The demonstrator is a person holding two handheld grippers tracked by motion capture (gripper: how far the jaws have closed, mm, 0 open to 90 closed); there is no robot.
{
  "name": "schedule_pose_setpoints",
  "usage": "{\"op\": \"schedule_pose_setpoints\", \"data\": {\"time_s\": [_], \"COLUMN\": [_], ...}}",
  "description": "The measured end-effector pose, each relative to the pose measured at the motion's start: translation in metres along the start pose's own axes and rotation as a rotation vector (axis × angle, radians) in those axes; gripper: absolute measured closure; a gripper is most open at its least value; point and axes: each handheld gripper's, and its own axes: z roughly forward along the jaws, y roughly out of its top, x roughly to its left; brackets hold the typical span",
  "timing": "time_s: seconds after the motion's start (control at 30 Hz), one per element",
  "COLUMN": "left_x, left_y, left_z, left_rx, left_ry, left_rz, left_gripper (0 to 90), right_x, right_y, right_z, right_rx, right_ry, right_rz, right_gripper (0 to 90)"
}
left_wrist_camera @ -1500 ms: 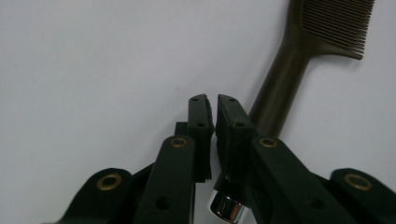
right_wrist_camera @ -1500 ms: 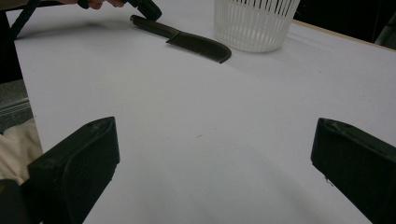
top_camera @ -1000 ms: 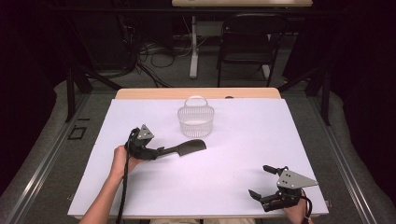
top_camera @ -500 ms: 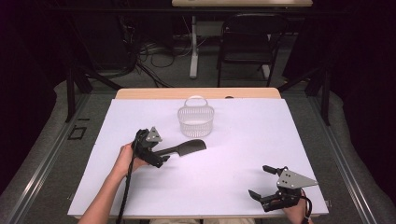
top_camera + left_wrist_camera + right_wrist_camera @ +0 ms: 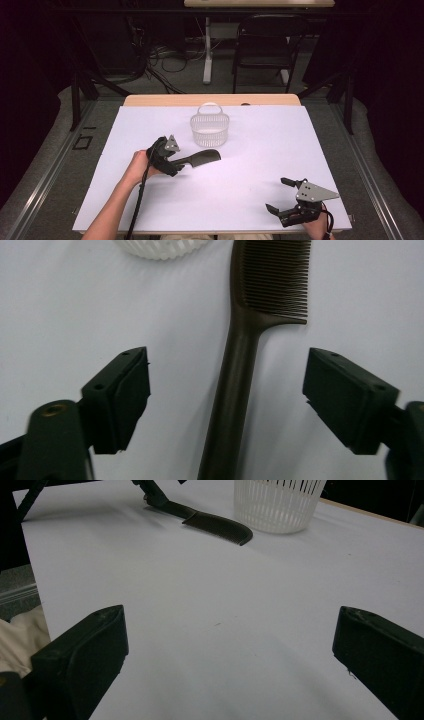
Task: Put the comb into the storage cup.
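White table, comb handle between left tool's parted, untouching pads.

Two black two-jaw grippers are seen: the left gripper and the right gripper. Each is topped by a grey three-cornered plate with small screws. Blocky black pads are fitted. A black cable trails along a bare forearm.
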Motion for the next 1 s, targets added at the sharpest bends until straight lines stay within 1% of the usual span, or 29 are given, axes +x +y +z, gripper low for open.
{"op": "schedule_pose_setpoints", "data": {"time_s": [0.03, 0.07, 0.1, 0.13, 0.17, 0.2, 0.23, 0.27, 0.3, 0.33, 0.37, 0.4, 0.43, 0.47, 0.5, 0.53, 0.57, 0.63, 0.7, 0.73, 0.8, 0.87, 0.97, 1.0], "left_x": [0.000, -0.001, -0.001, -0.001, -0.001, 0.000, 0.000, 0.000, 0.000, 0.001, 0.001, 0.001, 0.001, 0.001, 0.001, 0.001, 0.001, 0.001, 0.001, 0.002, 0.003, 0.005, 0.006, 0.007], "left_y": [0.002, 0.005, 0.005, 0.009, 0.009, 0.012, 0.014, 0.016, 0.016, 0.018, 0.020, 0.022, 0.023, 0.025, 0.026, 0.029, 0.029, 0.033, 0.034, 0.035, 0.036, 0.037, 0.037, 0.038], "left_z": [0.001, 0.004, 0.004, 0.006, 0.006, 0.008, 0.009, 0.009, 0.009, 0.010, 0.011, 0.012, 0.013, 0.014, 0.015, 0.017, 0.017, 0.022, 0.023, 0.025, 0.026, 0.030, 0.030, 0.031], "left_rx": [0.010, 0.037, 0.037, 0.068, 0.068, 0.082, 0.087, 0.098, 0.098, 0.107, 0.120, 0.135, 0.149, 0.157, 0.165, 0.191, 0.191, 0.221, 0.221, 0.243, 0.246, 0.269, 0.273, 0.280], "left_ry": [0.001, -0.004, -0.004, -0.006, -0.006, -0.018, -0.018, -0.018, -0.018, -0.027, -0.032, -0.030, -0.034, -0.046, -0.050, -0.078, -0.078, -0.072, -0.078, -0.090, -0.090, -0.100, -0.113, -0.123], "left_rz": [0.005, 0.018, 0.018, 0.035, 0.035, 0.041, 0.040, 0.050, 0.050, 0.050, 0.047, 0.054, 0.069, 0.071, 0.074, 0.088, 0.088, 0.110, 0.104, 0.111, 0.108, 0.128, 0.140, 0.161], "left_gripper": [23.0, 28.2, 31.8, 34.4, 39.4, 42.1, 44.2, 47.6, 48.6, 48.6, 51.4, 51.4, 53.8, 56.0, 56.0, 58.1, 59.5, 61.8, 63.9, 63.9, 64.7, 66.3, 69.5, 69.9], "right_x": [0.000, 0.000, 0.000, 0.000, 0.000, -0.001, -0.001, -0.001, -0.001, -0.001, 0.000, 0.000, -0.001, -0.001, -0.001, -0.001, -0.001, -0.001, -0.001, -0.001, -0.001, -0.001, -0.001, -0.002], "right_y": [0.000, 0.000, 0.000, 0.000, 0.000, -0.001, -0.001, -0.001, -0.001, -0.001, -0.001, -0.001, -0.001, -0.001, -0.001, -0.001, -0.001, -0.001, -0.001, -0.001, -0.001, -0.001, -0.001, -0.002], "right_z": [0.000, 0.000, 0.000, 0.000, 0.000, 0.000, 0.000, 0.000, 0.000, 0.000, 0.000, 0.000, 0.001, 0.001, 0.001, 0.001, 0.001, 0.001, 0.000, 0.000, 0.000, 0.000, 0.001, 0.001], "right_rx": [0.003, 0.005, 0.005, 0.004, 0.004, 0.006, 0.006, 0.009, 0.009, 0.009, 0.007, 0.007, 0.007, 0.009, 0.009, 0.010, 0.010, 0.010, 0.010, 0.010, 0.010, 0.012, 0.008, 0.008], "right_ry": [0.000, 0.000, 0.000, 0.000, 0.000, 0.000, 0.000, 0.000, 0.000, 0.000, 0.000, 0.000, 0.000, 0.001, 0.001, 0.001, 0.002, 0.002, 0.002, 0.002, 0.002, 0.003, 0.004, 0.003], "right_rz": [0.000, -0.002, -0.003, -0.002, -0.002, 0.001, 0.005, 0.005, 0.003, 0.003, 0.003, 0.003, 0.000, -0.001, -0.001, 0.000, 0.001, 0.001, 0.001, 0.001, 0.001, 0.000, 0.002, 0.001], "right_gripper": [1.0, 1.0, 1.0, 1.0, 1.0, 1.0, 1.0, 1.0, 1.0, 1.0, 1.0, 1.0, 1.0, 1.0, 1.0, 1.0, 1.0, 1.0, 1.0, 1.0, 1.0, 1.0, 1.0, 1.0]}}
